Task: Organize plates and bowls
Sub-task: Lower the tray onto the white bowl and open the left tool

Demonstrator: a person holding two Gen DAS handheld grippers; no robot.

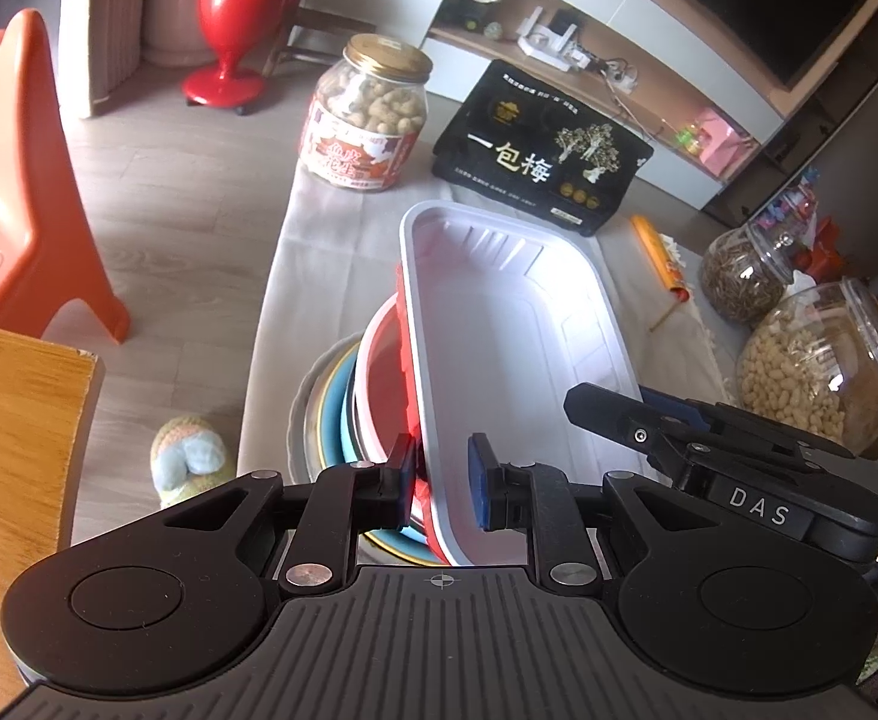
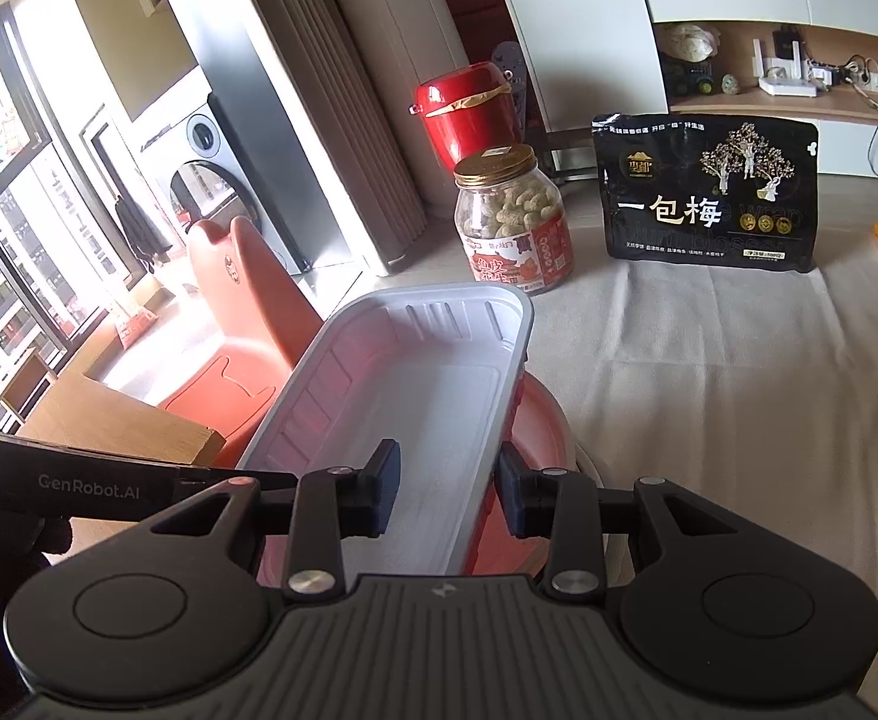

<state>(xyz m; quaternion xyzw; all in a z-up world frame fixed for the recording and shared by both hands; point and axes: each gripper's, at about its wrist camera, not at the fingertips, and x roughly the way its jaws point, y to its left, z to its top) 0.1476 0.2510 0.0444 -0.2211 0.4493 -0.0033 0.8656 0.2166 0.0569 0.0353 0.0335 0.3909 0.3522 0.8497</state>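
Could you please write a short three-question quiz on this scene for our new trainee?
1. True or false: the white rectangular plastic tray lies flat on the cloth-covered table.
2. Which gripper straddles the tray's rim: A) left gripper only, B) right gripper only, C) both?
3. Fill in: under the tray sits a red round ____ on a stack of plates.

Key: 1. False: it is tilted, resting on the stack. 2. C; neither is visibly closed on it. 3. bowl.
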